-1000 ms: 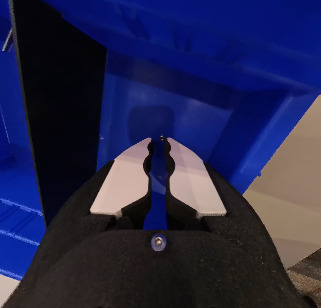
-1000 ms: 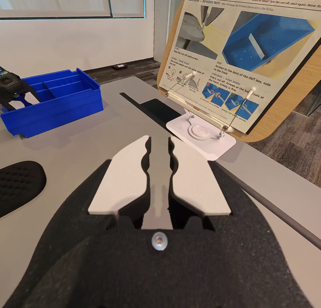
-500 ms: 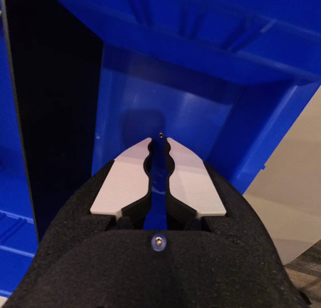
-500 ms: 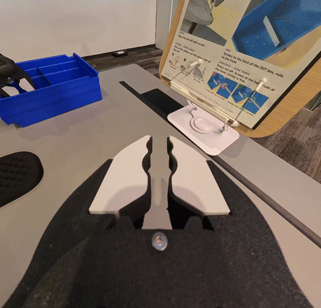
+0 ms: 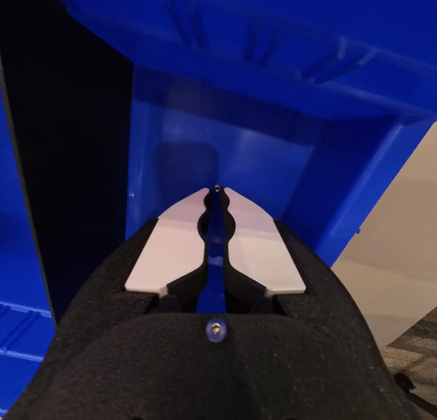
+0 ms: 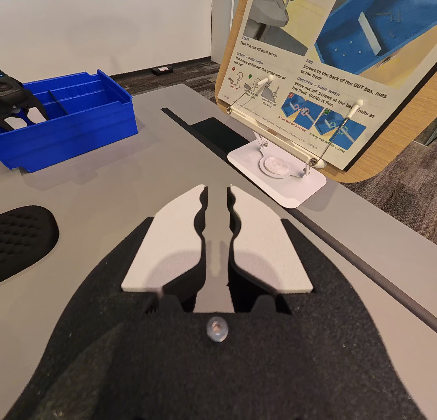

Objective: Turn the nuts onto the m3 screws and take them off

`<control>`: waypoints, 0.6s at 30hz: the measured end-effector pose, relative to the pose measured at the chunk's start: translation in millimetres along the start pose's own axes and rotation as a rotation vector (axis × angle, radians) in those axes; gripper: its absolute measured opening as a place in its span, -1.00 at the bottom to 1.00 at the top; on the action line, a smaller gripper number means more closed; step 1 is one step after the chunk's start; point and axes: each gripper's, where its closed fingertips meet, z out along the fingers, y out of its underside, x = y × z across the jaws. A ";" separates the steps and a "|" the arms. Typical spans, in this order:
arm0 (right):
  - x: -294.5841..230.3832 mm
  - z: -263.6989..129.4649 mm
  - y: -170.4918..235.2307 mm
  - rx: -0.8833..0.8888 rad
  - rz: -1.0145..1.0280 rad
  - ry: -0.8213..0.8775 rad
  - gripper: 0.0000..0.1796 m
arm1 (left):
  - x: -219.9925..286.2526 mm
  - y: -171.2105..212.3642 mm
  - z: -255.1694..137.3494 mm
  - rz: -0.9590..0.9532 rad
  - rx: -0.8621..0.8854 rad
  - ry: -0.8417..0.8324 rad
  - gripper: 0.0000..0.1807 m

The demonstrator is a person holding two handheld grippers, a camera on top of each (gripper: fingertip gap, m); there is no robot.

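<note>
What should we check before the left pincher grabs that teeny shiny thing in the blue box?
1. Nut in view just past the fingertips: ok.
2. Left gripper fingers apart with a narrow gap: ok.
3. Nut lined up with that gap: ok.
4. Fingers touching the nut: cannot tell, too small.
5. Left gripper inside the blue bin, beside the black divider: ok.
6. Right gripper empty and open, over the grey table, away from the bin: ok.
</note>
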 end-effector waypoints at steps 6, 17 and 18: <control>-0.4 0.7 1.6 -0.008 0.000 -0.004 -0.85 | 0.3 -0.2 0.6 0.025 -0.019 0.014 -0.93; -0.6 0.6 3.7 -0.017 0.004 -0.012 -0.87 | 0.7 -0.4 0.9 0.030 -0.012 0.021 -0.94; -0.4 0.3 3.6 -0.016 0.006 -0.013 -0.87 | 0.7 -0.4 0.8 0.022 -0.003 0.021 -0.94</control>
